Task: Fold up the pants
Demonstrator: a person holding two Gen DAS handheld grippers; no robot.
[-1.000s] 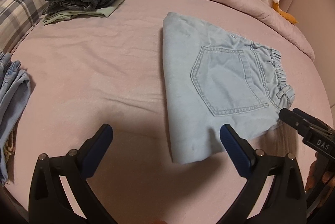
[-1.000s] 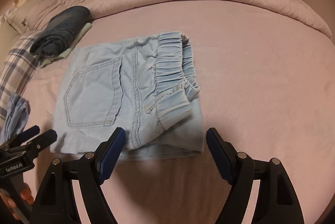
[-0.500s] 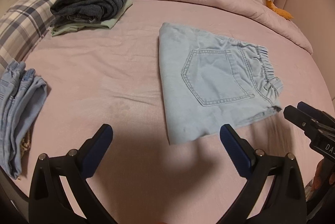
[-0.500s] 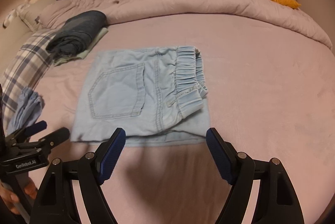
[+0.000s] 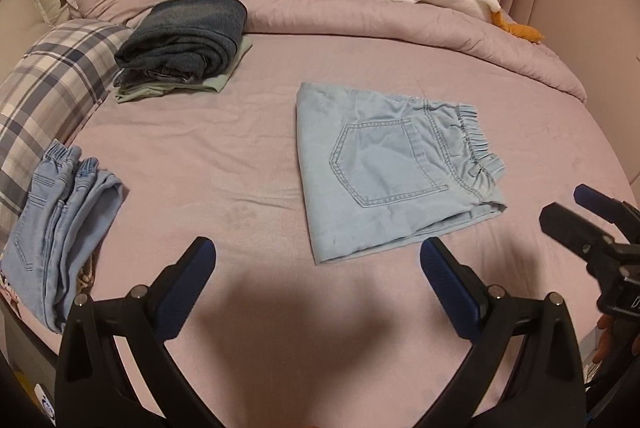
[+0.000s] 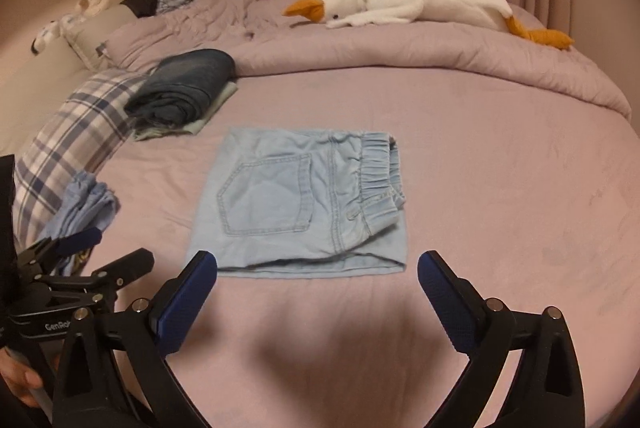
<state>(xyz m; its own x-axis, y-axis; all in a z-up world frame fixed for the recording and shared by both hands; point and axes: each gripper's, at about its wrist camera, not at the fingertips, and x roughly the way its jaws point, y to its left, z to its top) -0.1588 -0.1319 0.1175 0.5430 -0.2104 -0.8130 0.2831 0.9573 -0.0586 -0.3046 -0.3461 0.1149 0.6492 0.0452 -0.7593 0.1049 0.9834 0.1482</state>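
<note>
Folded light-blue denim pants [image 5: 394,174] lie flat on my pink bedsheet [image 5: 224,164], just beyond both claws. My left gripper [image 5: 318,260] gapes empty; my right gripper's [image 6: 317,270] jaws are opening, nothing between them.

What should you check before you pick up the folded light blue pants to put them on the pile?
1. Light blue pants folded flat, pocket up: ok.
2. Left gripper empty, fingers apart: ok.
3. Right gripper empty, jaws opening: ok.
4. Both grippers clear of the pants: ok.
5. Dark jeans pile neat enough to stack on: ok.
6. Layers under the pants lined up: cannot tell.
</note>
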